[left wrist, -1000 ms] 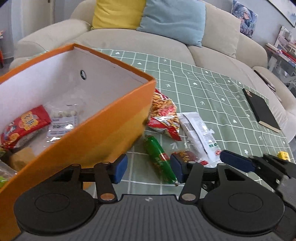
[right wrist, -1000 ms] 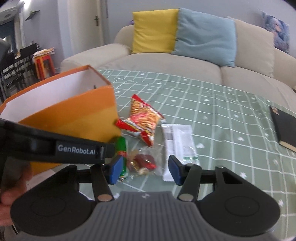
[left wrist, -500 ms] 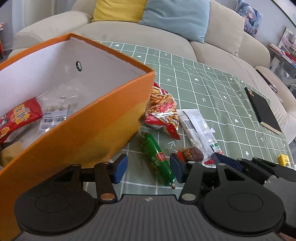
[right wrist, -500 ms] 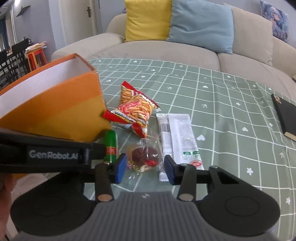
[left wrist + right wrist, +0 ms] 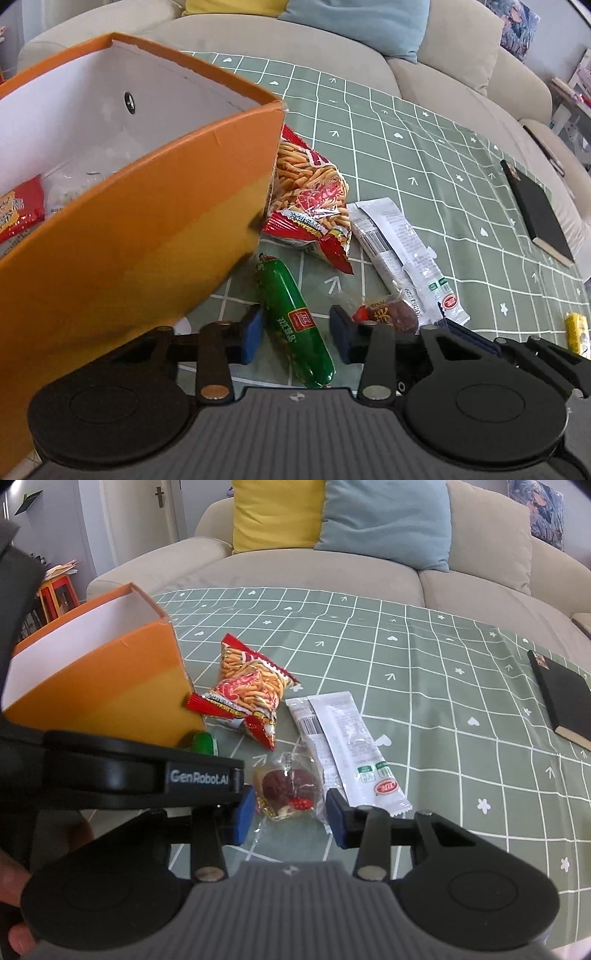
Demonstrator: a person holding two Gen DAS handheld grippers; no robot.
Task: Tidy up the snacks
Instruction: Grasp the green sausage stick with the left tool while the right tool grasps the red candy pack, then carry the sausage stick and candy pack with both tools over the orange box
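The left gripper (image 5: 295, 334) is open astride the green sausage (image 5: 295, 321) beside the orange box (image 5: 129, 229). The right gripper (image 5: 290, 818) is open around the date packet (image 5: 290, 786) on the table (image 5: 443, 701).

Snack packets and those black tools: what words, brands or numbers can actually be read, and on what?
"GenRobot.AI": white letters on the black left gripper's arm, seen from the right wrist view.
"20251229": date print on the long white plastic wrapper.
Green sausage stick: red label, characters too small.
Red-orange chip bag, clear date packet: print blurred.
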